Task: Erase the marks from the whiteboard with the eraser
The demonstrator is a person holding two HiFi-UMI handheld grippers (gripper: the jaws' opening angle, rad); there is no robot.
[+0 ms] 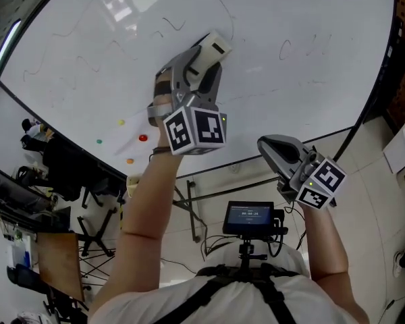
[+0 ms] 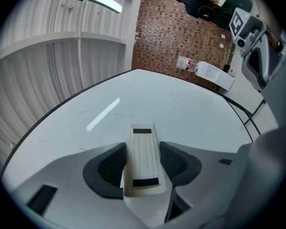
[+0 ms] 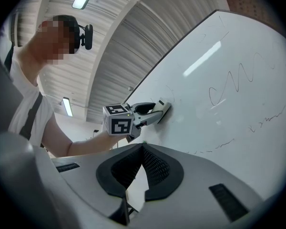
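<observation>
The whiteboard [image 1: 277, 100] fills the upper head view, with thin dark squiggles [image 1: 173, 24] on the left and fainter marks [image 1: 291, 46] on the right. My left gripper [image 1: 208, 58] is shut on the cream eraser [image 1: 214, 47], and the eraser's far end is pressed against the board. In the left gripper view the eraser [image 2: 143, 159] sits lengthwise between both pads, with the board [image 2: 171, 104] right behind it. My right gripper [image 1: 275, 151] hangs lower right, off the board, shut and empty. The right gripper view shows its closed jaws [image 3: 143, 150], the eraser [image 3: 163, 109] on the board, and a wavy line [image 3: 238, 79].
Small round magnets [image 1: 143, 138] in red, yellow and orange stick near the board's lower left edge. A small screen [image 1: 248, 216] rides on my chest rig. Dark chairs and desks [image 1: 61, 174] stand at lower left. The board's black frame [image 1: 364, 106] runs down the right side.
</observation>
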